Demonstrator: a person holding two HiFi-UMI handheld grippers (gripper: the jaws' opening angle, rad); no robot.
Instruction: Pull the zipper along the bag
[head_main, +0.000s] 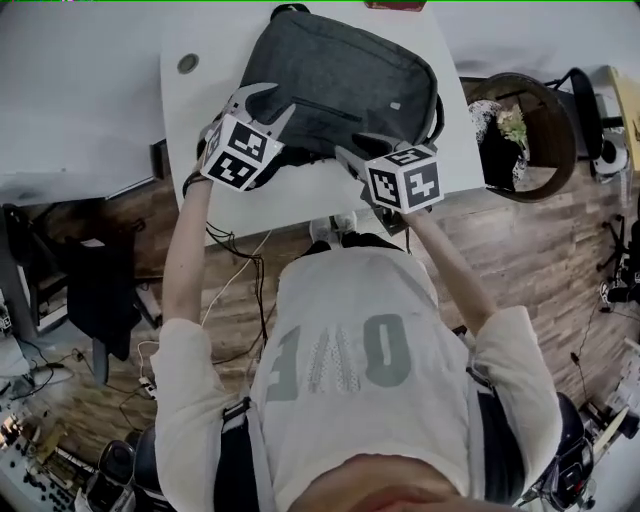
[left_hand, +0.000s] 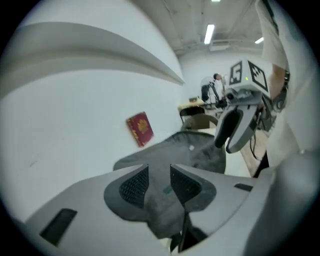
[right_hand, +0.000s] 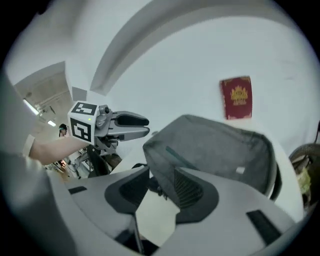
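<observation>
**Head view.** One grey bag lies closed on the white table; I cannot see its contents. Both of my grippers sit at its near edge. The left gripper is over the near-left corner and the right gripper is at the near-right corner. One red booklet lies at the far table edge. Beside the table stands one brown tub holding pale and greenish items I cannot identify.

**Left gripper view.** The left gripper has its jaws drawn close on a fold of the bag, and grey fabric fills the narrow gap. The booklet lies beyond the bag, apart from it. The right gripper hangs at the bag's other corner.

**Right gripper view.** The right gripper has its jaws spread, with bare table showing between them. The corner of the bag and a small dark tab stand in the gap, ungripped. The left gripper is at the bag's far corner. The booklet is behind the bag, and the tub is at the right edge of the view.
</observation>
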